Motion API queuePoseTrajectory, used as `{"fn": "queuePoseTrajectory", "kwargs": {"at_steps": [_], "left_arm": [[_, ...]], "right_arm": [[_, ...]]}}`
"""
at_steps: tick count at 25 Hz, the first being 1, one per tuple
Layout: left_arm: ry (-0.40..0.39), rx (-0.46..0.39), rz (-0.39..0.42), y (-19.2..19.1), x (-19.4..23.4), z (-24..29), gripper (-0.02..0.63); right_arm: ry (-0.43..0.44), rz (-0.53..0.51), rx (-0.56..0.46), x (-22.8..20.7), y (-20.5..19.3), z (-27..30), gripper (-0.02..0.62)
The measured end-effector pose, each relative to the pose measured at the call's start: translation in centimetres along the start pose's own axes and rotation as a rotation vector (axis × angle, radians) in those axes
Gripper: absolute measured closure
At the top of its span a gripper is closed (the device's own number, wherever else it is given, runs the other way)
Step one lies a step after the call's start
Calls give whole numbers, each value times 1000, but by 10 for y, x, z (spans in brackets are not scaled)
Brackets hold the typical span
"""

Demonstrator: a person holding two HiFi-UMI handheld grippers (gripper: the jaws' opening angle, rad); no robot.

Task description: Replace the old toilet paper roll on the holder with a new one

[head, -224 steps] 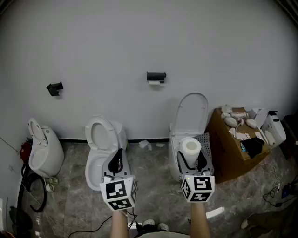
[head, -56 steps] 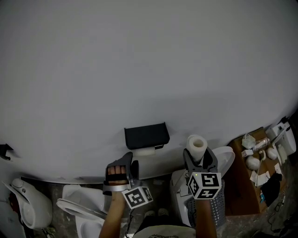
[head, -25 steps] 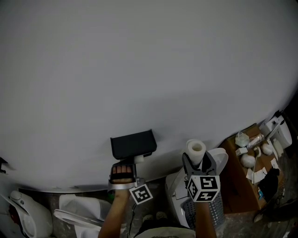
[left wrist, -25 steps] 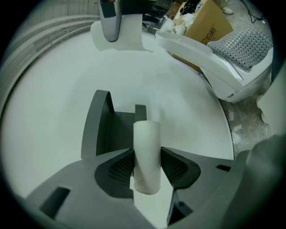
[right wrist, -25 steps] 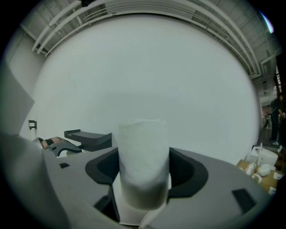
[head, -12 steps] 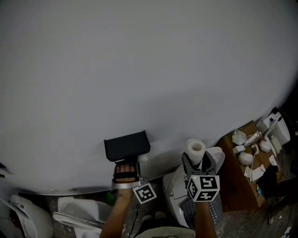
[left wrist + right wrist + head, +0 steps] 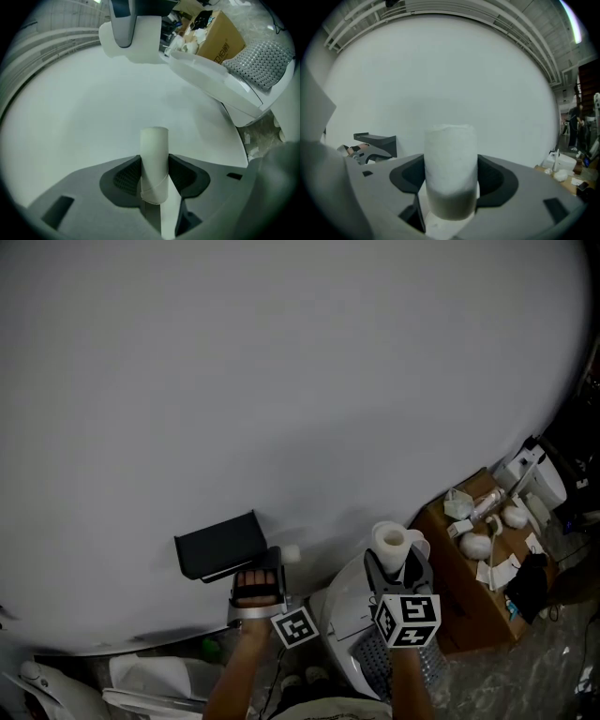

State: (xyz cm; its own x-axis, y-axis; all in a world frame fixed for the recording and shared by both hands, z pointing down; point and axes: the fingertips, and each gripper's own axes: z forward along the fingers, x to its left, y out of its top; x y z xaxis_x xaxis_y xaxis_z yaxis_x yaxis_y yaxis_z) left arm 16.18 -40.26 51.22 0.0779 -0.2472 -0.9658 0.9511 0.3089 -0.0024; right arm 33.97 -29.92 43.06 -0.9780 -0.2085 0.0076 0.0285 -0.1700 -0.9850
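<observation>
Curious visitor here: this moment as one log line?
left gripper: shut on empty tube | right gripper: shut on new roll | holder: on wall

the wall (image 7: 300,381) is plain pale grey. the holder (image 7: 220,545) is black. the new roll (image 7: 391,545) is white, the bare tube (image 7: 154,154) off-white. the left tool (image 7: 154,176) and right tool (image 7: 451,180) are dark grey, with black-and-white square markers. the box (image 7: 469,606) is brown.

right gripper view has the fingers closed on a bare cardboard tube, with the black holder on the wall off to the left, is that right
Not quite: the right gripper view shows the fingers of the right gripper closed on a full white toilet paper roll, not a bare cardboard tube. The black holder is on the wall off to the left, as you said.
</observation>
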Motion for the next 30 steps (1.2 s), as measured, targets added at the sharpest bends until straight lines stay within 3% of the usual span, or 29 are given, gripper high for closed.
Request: {"fn": "queuePoseTrajectory", "kwargs": {"at_steps": [5, 11, 23, 30], "left_arm": [[9, -88, -31, 33, 8, -5, 425], [23, -241, -226, 58, 36, -26, 425], [-49, -511, -885, 20, 94, -92, 425], [-61, -543, -1268, -48, 110, -113, 423]], "right_arm": [[-41, 5, 4, -21, -3, -7, 291], [-50, 9, 7, -28, -5, -8, 291], [51, -8, -10, 20, 4, 2, 291], [137, -27, -17, 63, 7, 6, 291]]}}
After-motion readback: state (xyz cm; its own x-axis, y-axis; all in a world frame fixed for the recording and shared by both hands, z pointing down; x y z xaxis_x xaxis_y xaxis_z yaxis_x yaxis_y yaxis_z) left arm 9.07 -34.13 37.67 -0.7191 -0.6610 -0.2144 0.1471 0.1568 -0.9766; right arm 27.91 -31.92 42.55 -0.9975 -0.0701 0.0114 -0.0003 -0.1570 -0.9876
